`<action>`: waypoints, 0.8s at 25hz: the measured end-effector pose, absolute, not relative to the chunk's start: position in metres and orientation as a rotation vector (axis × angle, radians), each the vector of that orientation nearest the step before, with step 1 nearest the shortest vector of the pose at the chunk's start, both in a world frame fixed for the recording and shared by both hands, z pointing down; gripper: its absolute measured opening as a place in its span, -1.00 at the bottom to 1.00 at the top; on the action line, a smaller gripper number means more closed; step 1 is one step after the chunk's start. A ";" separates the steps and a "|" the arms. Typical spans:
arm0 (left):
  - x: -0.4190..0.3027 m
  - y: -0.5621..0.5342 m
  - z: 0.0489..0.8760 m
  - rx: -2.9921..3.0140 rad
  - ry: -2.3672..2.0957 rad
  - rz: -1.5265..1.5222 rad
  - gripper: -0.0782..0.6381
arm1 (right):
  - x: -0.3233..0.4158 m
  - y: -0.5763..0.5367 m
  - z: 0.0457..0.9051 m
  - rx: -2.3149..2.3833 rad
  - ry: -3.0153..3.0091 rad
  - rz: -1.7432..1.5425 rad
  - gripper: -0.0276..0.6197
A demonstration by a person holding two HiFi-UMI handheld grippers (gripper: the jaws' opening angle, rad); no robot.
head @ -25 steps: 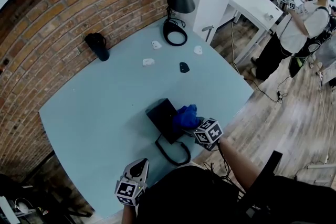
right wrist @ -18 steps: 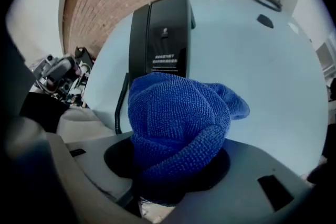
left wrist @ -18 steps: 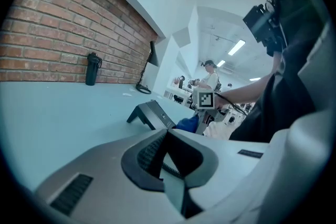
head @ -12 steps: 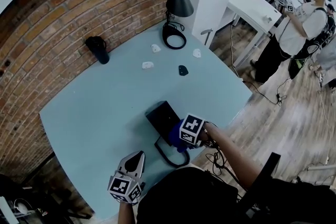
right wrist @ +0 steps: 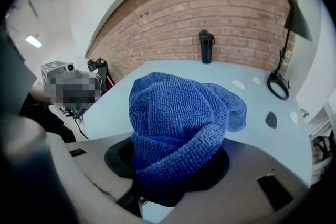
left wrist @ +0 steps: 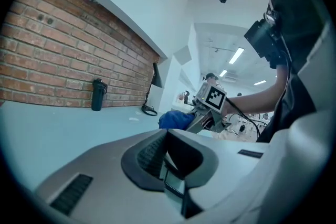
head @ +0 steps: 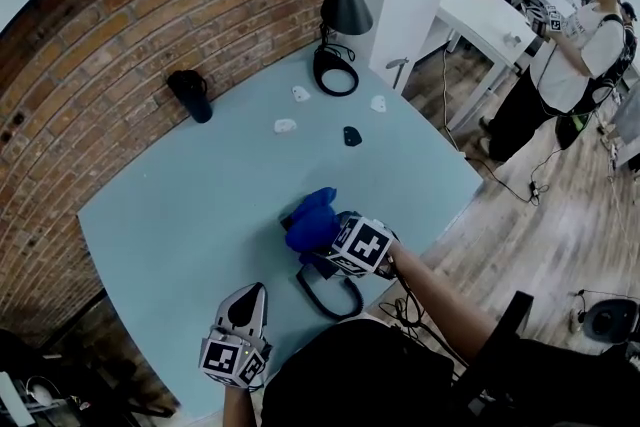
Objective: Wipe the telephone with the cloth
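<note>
A bunched blue cloth (head: 312,218) lies over the black telephone (head: 291,215), hiding most of it. My right gripper (head: 326,237) is shut on the cloth (right wrist: 178,123), which fills the right gripper view. The telephone's coiled black cord (head: 328,295) loops toward the table's front edge. My left gripper (head: 254,295) rests low near that edge, left of the cord, with its fingers together and nothing in them. In the left gripper view, the cloth (left wrist: 176,119) and the right gripper (left wrist: 192,120) show ahead over the table.
On the light blue table (head: 180,215), a black bottle (head: 190,93) stands at the back by the brick wall. A black lamp (head: 345,0) with a round base (head: 335,70) stands behind small white pieces (head: 285,126) and a black piece (head: 351,135). A person (head: 570,45) stands at far right.
My right gripper has carried the cloth left, from the telephone's right side to over its top. The left gripper has barely shifted.
</note>
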State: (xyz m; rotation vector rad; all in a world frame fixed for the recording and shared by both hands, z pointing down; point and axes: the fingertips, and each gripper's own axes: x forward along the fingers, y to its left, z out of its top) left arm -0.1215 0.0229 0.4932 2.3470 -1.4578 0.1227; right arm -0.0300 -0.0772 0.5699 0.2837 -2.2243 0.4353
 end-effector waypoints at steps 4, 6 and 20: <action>-0.123 0.015 0.480 2.356 -1.496 0.089 -0.78 | -0.047 -0.089 0.537 0.367 -2.422 0.279 -0.24; -0.123 0.009 0.471 2.362 -1.510 0.061 -0.78 | -0.054 -0.094 0.520 0.408 -2.494 0.212 -0.24; -0.144 0.007 0.452 2.375 -1.631 0.018 -0.78 | -0.114 -0.050 0.413 0.366 -2.927 -0.160 -0.24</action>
